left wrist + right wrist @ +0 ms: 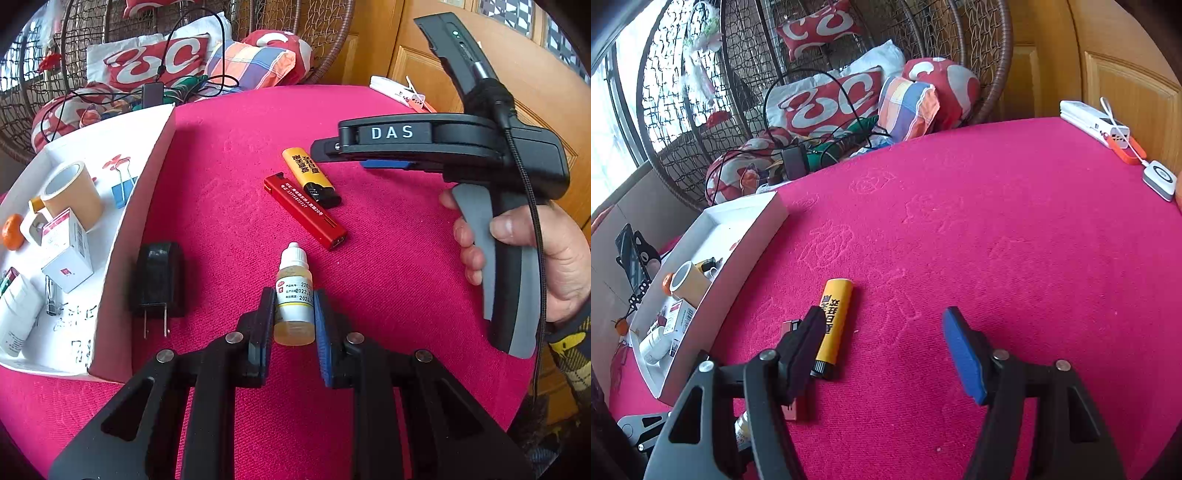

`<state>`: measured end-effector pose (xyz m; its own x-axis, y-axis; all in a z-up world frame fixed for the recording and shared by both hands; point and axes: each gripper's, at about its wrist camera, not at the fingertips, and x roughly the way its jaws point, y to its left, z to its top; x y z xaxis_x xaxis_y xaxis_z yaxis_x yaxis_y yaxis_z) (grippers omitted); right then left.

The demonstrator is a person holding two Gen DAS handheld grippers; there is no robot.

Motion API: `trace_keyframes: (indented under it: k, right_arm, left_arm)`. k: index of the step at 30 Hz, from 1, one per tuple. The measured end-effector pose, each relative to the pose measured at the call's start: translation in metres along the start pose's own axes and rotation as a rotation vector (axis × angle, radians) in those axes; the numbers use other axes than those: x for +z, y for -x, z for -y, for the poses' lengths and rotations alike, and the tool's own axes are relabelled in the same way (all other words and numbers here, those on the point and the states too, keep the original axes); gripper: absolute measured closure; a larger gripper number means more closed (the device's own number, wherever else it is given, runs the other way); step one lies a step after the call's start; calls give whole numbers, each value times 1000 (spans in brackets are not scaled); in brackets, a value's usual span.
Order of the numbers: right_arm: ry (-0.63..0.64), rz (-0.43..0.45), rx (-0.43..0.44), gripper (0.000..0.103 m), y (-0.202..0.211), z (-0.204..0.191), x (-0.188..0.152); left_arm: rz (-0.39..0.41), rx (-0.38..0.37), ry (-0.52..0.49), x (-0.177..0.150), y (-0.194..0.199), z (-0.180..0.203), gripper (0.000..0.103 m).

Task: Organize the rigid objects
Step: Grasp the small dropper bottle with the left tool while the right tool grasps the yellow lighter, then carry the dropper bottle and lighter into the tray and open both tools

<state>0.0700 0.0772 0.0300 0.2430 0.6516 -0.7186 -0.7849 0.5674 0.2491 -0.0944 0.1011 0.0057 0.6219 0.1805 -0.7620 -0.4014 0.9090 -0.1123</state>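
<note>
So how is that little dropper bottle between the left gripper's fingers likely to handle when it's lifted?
The dropper bottle looks like small rigid plastic, part-filled with yellowish liquid, so probably light. Its round body and glossy label may slip or twist between the left gripper pads. Tall and narrow, it could tip if set down carelessly in the white box.

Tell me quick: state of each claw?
Left claw: closed around the small dropper bottle standing on the red cloth.
Right claw: open, holding nothing.
</note>
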Motion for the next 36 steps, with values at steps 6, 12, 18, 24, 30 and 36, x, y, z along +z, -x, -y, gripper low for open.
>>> trace_keyframes:
  k: [6,12,18,24,30,36]
  right_arm:
    - [120,-28,-45,48,-16,-32,1]
    - [232,-47,-138,56,-25,-46,-7]
    - [298,-49,-98,77,-22,-51,-11]
    - [161,-21,-29,80,-5,-32,-12]
    - [119,66,42,80,34,-31,-7]
    - [95,137,129,80,64,-42,1]
  left_arm:
    - [8,10,-3,-1,0,0,83]
    - [8,31,-20,-2,0,6,83]
    - [24,12,-23,-4,5,7,83]
    - [71,-6,-9,-2,22,5,83]
    - [155,-5,-9,5,47,6,83]
    - [227,9,25,9,72,-4,83]
